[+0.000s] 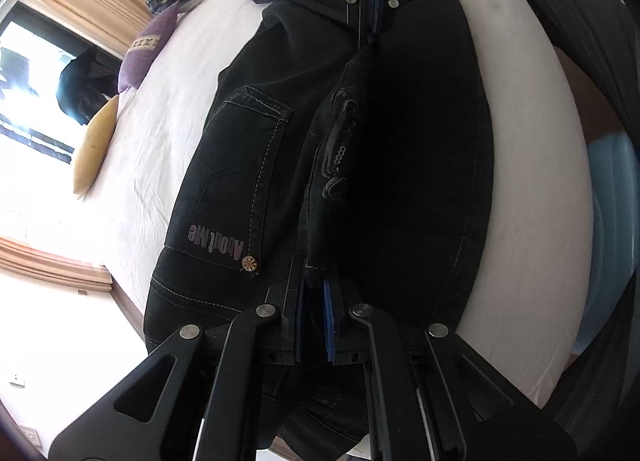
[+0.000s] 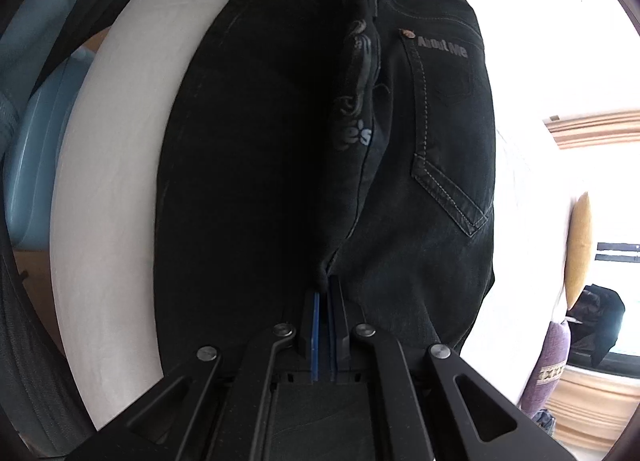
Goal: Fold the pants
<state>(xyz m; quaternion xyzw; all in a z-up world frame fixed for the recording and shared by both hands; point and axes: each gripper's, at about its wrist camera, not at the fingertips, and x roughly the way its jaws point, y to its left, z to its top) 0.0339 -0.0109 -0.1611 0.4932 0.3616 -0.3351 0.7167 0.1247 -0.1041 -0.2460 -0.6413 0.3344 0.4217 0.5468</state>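
left tool (image 1: pixel 314 293): clamped on one end of a raised fold of the pants (image 1: pixel 240 165)
right tool (image 2: pixel 328 293): clamped on the fold's other end
pants: spread on the white bed (image 1: pixel 168 109)

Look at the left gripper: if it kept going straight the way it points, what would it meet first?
Most likely the black jeans lying on the white bed: the left gripper is shut on a raised fold, angled down. Depth is uncertain.

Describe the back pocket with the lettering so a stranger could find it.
Start at the white bed, where black pants lie. On their window side is a stitched pocket. It alone carries grey "About Me" lettering and a metal rivet at its corner.
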